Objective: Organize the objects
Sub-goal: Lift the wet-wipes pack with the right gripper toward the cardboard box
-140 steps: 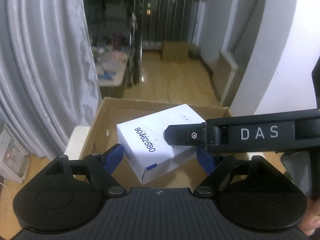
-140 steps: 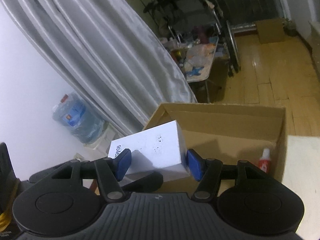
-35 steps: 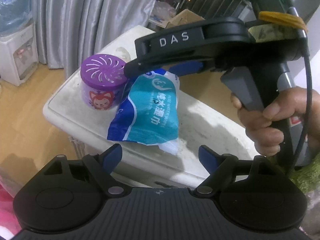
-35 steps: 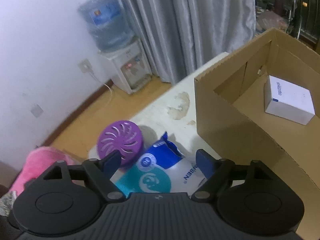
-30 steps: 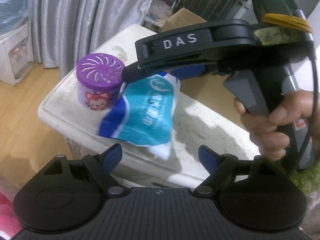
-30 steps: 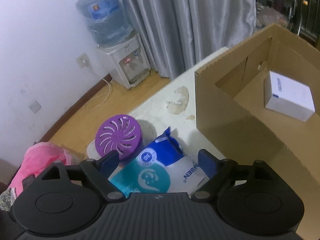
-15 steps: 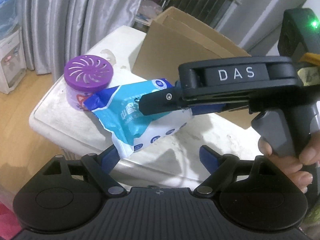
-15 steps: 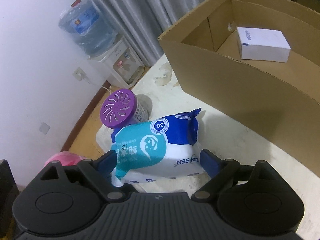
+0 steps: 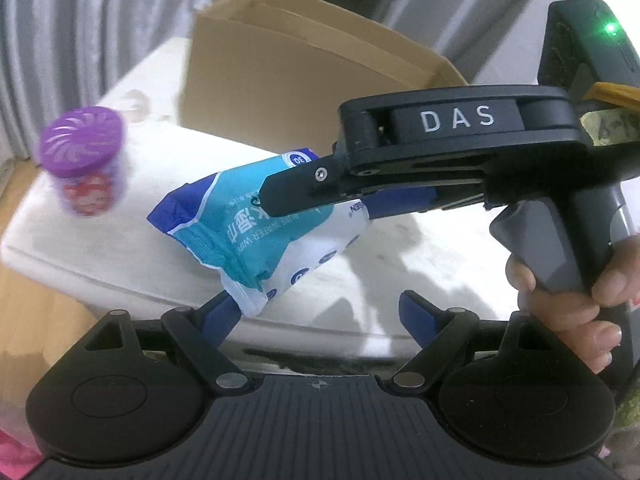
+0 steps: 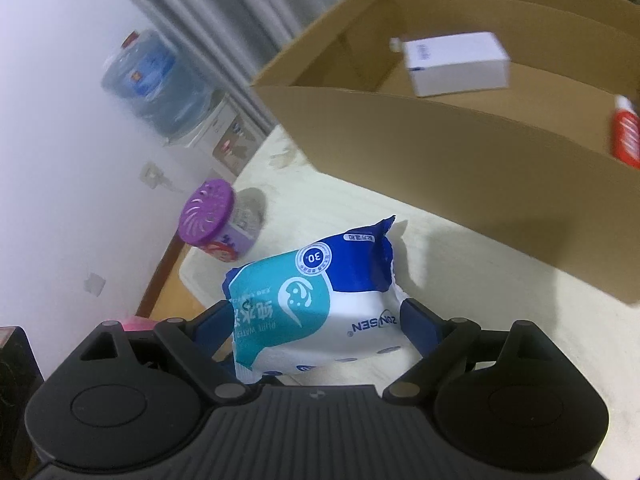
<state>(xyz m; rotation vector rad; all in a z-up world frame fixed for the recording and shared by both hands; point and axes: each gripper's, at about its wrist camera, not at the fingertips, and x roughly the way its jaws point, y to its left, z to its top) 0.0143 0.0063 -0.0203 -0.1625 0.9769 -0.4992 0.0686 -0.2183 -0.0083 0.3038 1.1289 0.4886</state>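
A blue, teal and white wipes pack (image 10: 316, 304) hangs above the white table (image 10: 480, 280), with my right gripper (image 10: 320, 320) shut on its two sides. From the left wrist view the same pack (image 9: 256, 236) dangles from the right gripper's fingers (image 9: 296, 192), held by a hand (image 9: 568, 312). My left gripper (image 9: 320, 316) stands open below it with nothing gripped. A purple-lidded jar (image 9: 82, 160) stands at the table's left corner. The open cardboard box (image 10: 460, 152) behind holds a white box (image 10: 456, 64) and a red bottle (image 10: 624, 132).
A water dispenser (image 10: 160, 92) stands by the white wall and grey curtain at the left. Something pink (image 10: 136, 324) lies on the wooden floor below the table's edge. The table between pack and carton (image 9: 288, 80) is bare.
The right gripper has raised the wipes pack off the table, away from the purple jar and toward the carton. The white box, held earlier, lies in the carton.
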